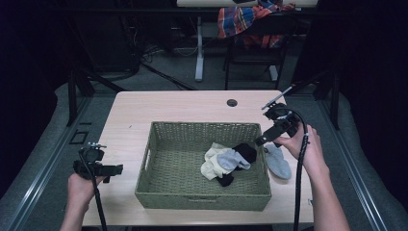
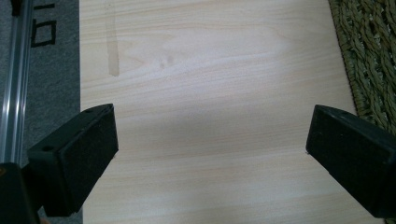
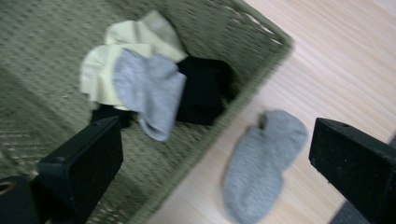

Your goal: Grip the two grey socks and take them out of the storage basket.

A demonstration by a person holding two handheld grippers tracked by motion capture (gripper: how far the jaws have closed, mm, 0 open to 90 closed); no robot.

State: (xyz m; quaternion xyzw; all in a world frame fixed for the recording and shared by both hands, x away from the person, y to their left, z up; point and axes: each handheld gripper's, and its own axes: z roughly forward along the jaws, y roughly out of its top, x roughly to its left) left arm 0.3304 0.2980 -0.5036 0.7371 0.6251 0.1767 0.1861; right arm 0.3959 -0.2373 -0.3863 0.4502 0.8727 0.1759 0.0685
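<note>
1. Right gripper (image 1: 267, 138): jaws wide apart, nothing between them, touching nothing.
2. Grey sock (image 3: 261, 163) lies flat on the desk (image 1: 168, 106) just below those jaws, outside the basket (image 1: 202, 195), close beside its right wall.
3. Past that wall: second grey sock (image 3: 149, 91), yellow socks (image 3: 100, 70) and black socks (image 3: 203, 88), piled inside.
4. Left gripper (image 1: 103, 169): jaws wide, empty, over bare desk.
5. Step looks like sock sorting, between picks. Next move likely: right jaws drop, pinch one sock cleanly.

Left gripper (image 1: 108, 170): black body, thick black cable, small silver metal part on top. Right gripper (image 1: 262, 140): black, glossy looped cable, silver rod. Jaws: square black blocks, rough pads, small screw holes. Forearms without sleeves.
</note>
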